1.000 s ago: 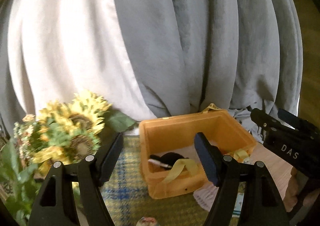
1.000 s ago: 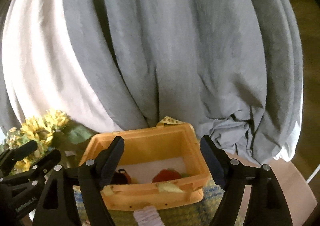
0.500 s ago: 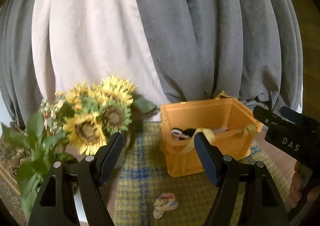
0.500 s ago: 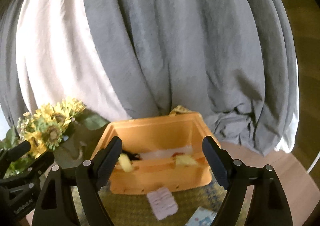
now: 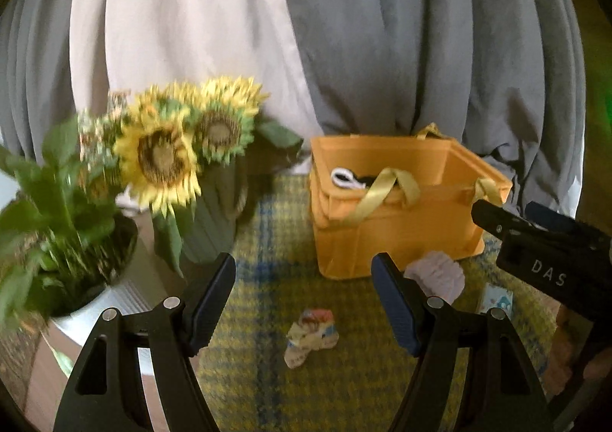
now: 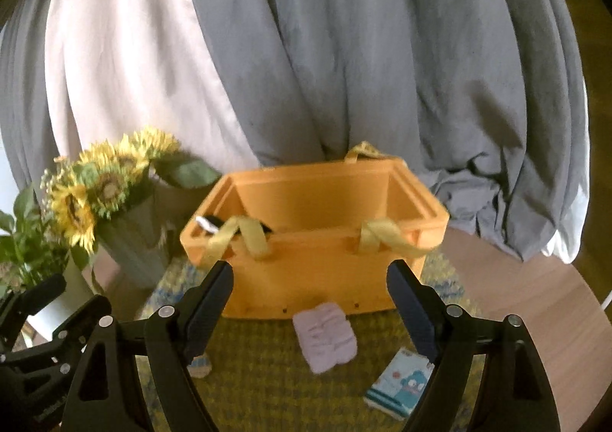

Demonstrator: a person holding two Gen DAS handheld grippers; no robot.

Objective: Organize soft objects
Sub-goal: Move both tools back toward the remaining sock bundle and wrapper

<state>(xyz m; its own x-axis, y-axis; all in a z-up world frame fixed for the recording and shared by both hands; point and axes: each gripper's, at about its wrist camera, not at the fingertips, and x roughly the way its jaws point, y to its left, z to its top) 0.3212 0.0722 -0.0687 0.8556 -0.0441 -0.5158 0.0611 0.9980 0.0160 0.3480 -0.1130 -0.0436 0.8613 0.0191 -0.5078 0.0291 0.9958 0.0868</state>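
Note:
An orange fabric bin [image 5: 397, 210] [image 6: 317, 241] with yellow strap handles stands on a yellow-green plaid mat [image 5: 267, 374] [image 6: 267, 374], with a black-and-white soft item [image 5: 346, 177] inside. A folded pale lilac cloth [image 6: 325, 336] [image 5: 436, 277] lies in front of the bin. A small colourful rolled sock [image 5: 311, 336] lies on the mat between the left fingers. A white-and-teal cartoon cloth [image 6: 399, 382] lies at the right. My left gripper [image 5: 304, 302] and right gripper [image 6: 310, 313] are both open and empty, held above the mat.
A vase of sunflowers [image 5: 183, 149] [image 6: 103, 183] and a white pot with a green plant [image 5: 57, 221] stand left of the bin. Grey and white curtains [image 6: 306, 49] hang behind. The round wooden table [image 6: 516, 286] shows at the right.
Both grippers have pulled back and tilted down from the bin, so the bin looks farther and the mat with the lilac cloth, sock and cartoon cloth has come into view. Both stay open.

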